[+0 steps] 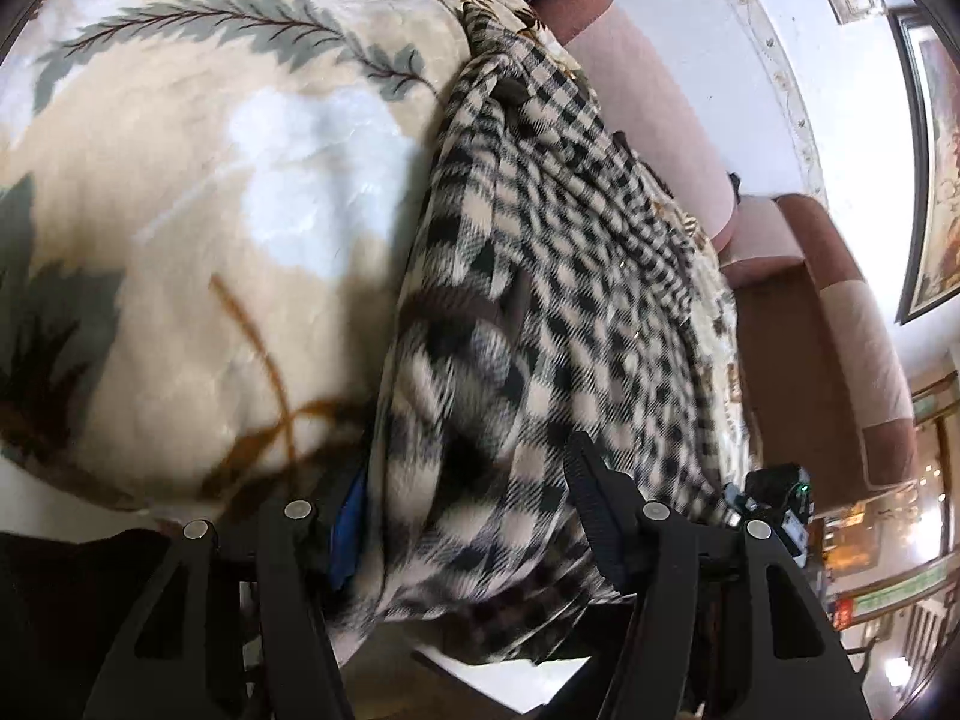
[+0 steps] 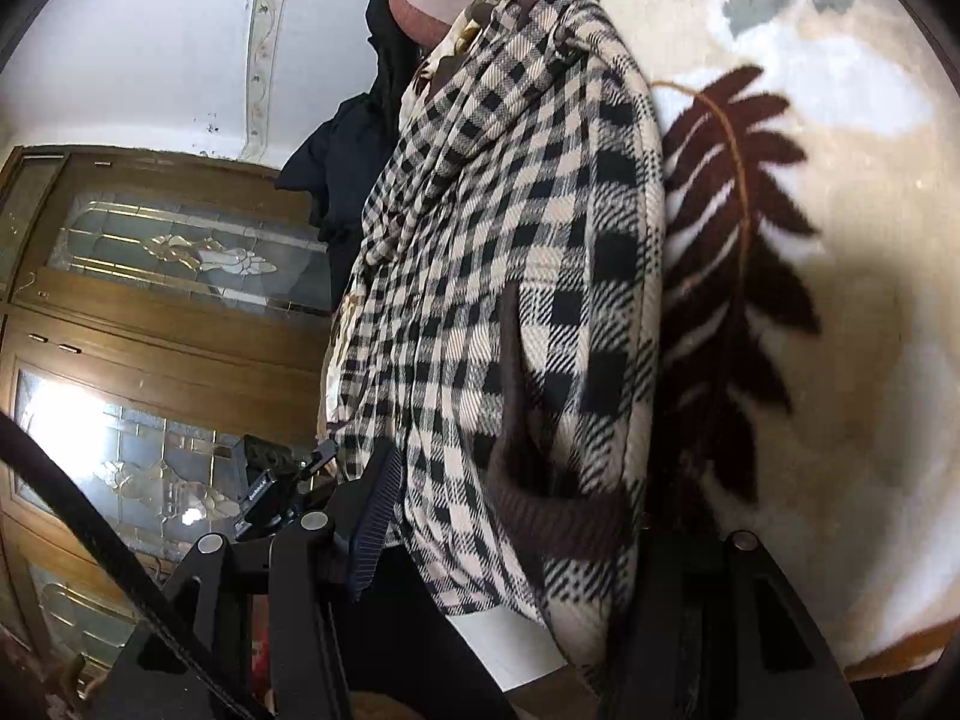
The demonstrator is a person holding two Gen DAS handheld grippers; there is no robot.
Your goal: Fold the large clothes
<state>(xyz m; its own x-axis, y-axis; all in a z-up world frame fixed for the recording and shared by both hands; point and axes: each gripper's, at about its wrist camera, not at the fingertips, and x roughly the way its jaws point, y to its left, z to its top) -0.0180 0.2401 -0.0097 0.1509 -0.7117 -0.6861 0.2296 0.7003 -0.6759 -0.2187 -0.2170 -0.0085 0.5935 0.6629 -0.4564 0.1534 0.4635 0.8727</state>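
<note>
Both claws gripped the checked coat: left claw (image 1: pixel 474 516) and right claw (image 2: pixel 510 516) each clamped a bunched edge. Coat (image 1: pixel 540 276) lay ahead on the leaf-print blanket (image 1: pixel 198 192), lengthwise fold apparently made; I judged cross-folds remained.

A white wall (image 1: pixel 708 60) with an ornate trim strip rises beyond the gripper, a framed picture (image 1: pixel 936 180) hanging far to its right. A pink-and-brown sofa (image 1: pixel 798 276) stands ahead. On the other side, wooden doors (image 2: pixel 156 324) with leaded glass panels glow with daylight.
</note>
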